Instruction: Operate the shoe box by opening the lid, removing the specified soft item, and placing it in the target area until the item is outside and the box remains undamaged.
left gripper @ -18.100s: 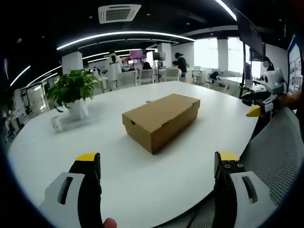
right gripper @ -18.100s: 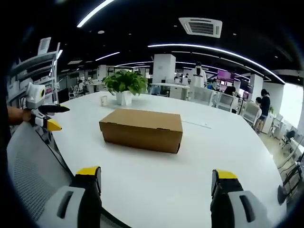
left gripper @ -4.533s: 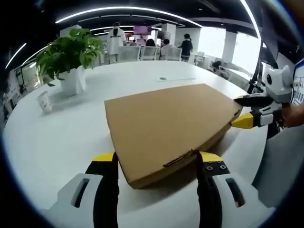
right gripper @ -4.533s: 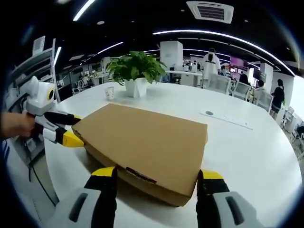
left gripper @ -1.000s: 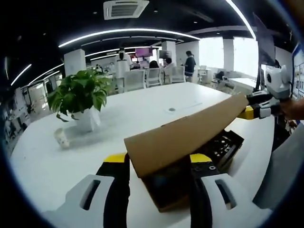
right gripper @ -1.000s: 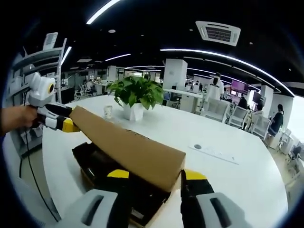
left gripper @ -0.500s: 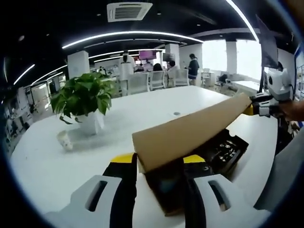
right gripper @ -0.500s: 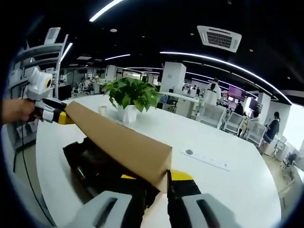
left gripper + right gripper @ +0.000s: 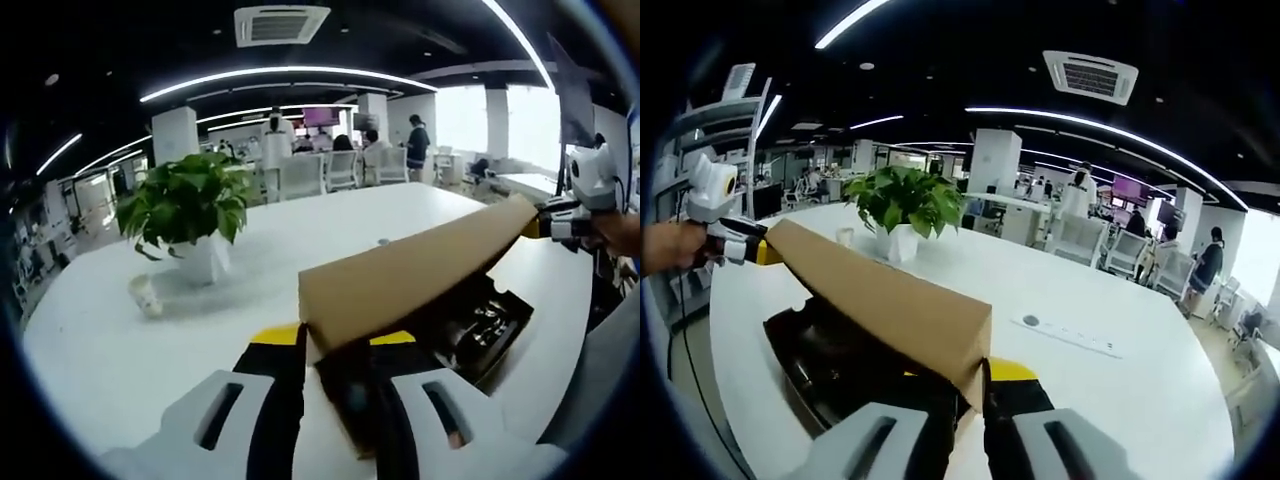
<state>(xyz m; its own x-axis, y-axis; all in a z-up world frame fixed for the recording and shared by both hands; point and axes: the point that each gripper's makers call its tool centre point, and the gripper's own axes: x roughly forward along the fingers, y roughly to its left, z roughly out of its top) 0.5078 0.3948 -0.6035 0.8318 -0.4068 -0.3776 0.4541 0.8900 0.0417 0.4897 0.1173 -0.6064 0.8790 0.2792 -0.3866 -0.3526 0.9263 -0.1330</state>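
- left gripper [image 9: 338,338]: in the left gripper view its fingers are drawn close together and clamped on the near corner of the lid [image 9: 405,272], which is raised at a slant above the shoe box [image 9: 478,345].
- paper cup [image 9: 147,295] and potted plant [image 9: 186,215]: standing on the white bench [image 9: 100,350] to the left of the box, well apart from it.
- shoe box interior: dark contents [image 9: 470,320] lie inside under the raised lid. i cannot tell which part is the soft item; it is judged to be inside the box, not yet removed.
- right gripper [image 9: 965,378]: in the right gripper view its fingers are nearly together and clamped on the opposite corner of the lid [image 9: 895,305]. it also appears at the far right of the left gripper view [image 9: 555,222], held in a hand [image 9: 610,232].
- stage: judged as lid opening under way, with both ends lifted.
- risk 1: uneven lifting by the 2 grippers could twist the cardboard and crease or tear the lid at its hinge.
- risk 2: a thin grip on a corner could slip, dropping the lid shut on the contents.
- risk 3: pushing the lid too far back could tip or drag the box base across the bench.
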